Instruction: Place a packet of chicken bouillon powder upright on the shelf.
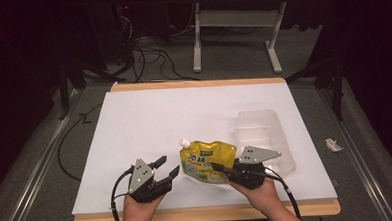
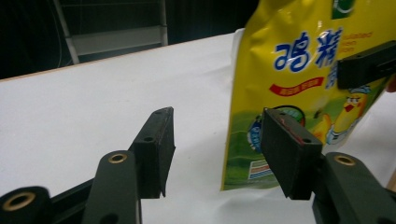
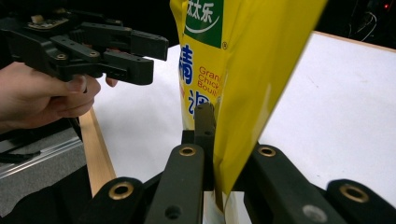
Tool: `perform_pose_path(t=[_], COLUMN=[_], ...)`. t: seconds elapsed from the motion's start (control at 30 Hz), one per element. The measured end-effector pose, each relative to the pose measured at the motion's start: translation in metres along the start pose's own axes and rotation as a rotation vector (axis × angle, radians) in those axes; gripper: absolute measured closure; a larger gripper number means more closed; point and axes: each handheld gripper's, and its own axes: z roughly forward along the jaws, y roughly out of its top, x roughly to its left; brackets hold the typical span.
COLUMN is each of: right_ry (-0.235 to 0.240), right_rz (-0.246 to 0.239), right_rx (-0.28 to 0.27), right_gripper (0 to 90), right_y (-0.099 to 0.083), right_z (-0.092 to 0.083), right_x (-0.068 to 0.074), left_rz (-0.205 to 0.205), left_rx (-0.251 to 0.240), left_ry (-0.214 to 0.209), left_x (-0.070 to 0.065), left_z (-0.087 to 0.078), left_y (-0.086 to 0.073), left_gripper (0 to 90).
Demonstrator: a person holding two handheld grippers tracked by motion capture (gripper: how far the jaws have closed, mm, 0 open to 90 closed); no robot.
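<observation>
Yellow pouch [image 1: 206, 161] is being pinched at its edge by the right gripper [image 1: 220, 168]. The left gripper [image 1: 165, 168] is standing spread and empty beside it. The pouch's long axis is running away from the person, white spout [image 1: 184, 142] pointing to the far-left.

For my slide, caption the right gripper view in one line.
Right gripper clamps the yellow pouch's edge while the left gripper stands open nearby.
</observation>
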Motion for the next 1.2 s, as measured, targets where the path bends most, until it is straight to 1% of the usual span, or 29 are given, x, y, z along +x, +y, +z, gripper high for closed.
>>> perform_pose_path(t=[0.17, 0.33, 0.4, 0.43, 0.53, 0.57, 0.67, 0.8, 0.83, 0.87, 0.9, 0.93, 0.97, 1.07, 1.2], right_ry=[-0.003, -0.004, -0.005, -0.004, -0.008, -0.007, -0.014, -0.021, -0.023, -0.023, -0.027, -0.027, -0.031, -0.035, -0.051], right_rz=[-0.022, -0.033, -0.031, -0.03, -0.033, -0.036, -0.039, -0.037, -0.037, -0.037, -0.037, -0.037, -0.034, -0.033, -0.037], right_rx=[-0.01, -0.024, -0.025, -0.032, -0.039, -0.049, -0.059, -0.07, -0.08, -0.08, -0.088, -0.088, -0.096, -0.105, -0.12], right_gripper=[88.2, 88.2, 88.1, 88.1, 88.2, 88.3, 88.3, 88.3, 88.3, 88.3, 88.3, 88.3, 88.4, 88.4, 88.4], right_y=[0.004, 0.007, 0.007, 0.008, 0.009, 0.011, 0.013, 0.015, 0.016, 0.016, 0.017, 0.017, 0.019, 0.02, 0.023], right_z=[-0.005, -0.011, -0.012, -0.015, -0.019, -0.022, -0.028, -0.035, -0.04, -0.04, -0.045, -0.045, -0.05, -0.054, -0.065], right_x=[0.002, 0.003, 0.003, 0.002, 0.001, 0.0, -0.001, -0.003, -0.005, -0.005, -0.006, -0.006, -0.008, -0.01, -0.014], left_rz=[0.0, -0.004, -0.006, -0.015, -0.017, -0.016, -0.016, -0.015, -0.014, -0.014, -0.011, -0.011, -0.009, -0.006, -0.004], left_rx=[0.005, 0.01, 0.014, 0.02, 0.022, 0.027, 0.026, 0.034, 0.035, 0.035, 0.035, 0.035, 0.037, 0.039, 0.042], left_ry=[0.023, 0.03, 0.029, 0.023, 0.016, 0.004, -0.004, -0.004, -0.002, -0.002, -0.001, -0.001, 0.0, 0.001, -0.001], left_x=[0.005, 0.007, 0.008, 0.009, 0.01, 0.011, 0.011, 0.011, 0.011, 0.011, 0.011, 0.011, 0.011, 0.011, 0.011], left_z=[0.0, -0.001, -0.001, 0.0, 0.0, 0.001, 0.001, 0.001, 0.002, 0.002, 0.002, 0.002, 0.002, 0.002, 0.002], left_y=[-0.001, -0.002, -0.002, -0.002, -0.003, -0.003, -0.003, -0.003, -0.003, -0.003, -0.003, -0.003, -0.003, -0.003, -0.003], left_gripper=[43.3, 40.9, 39.5, 38.9, 36.6, 35.7, 34.4, 33.8, 33.8, 33.8, 33.8, 33.8, 33.8, 33.9, 33.9])
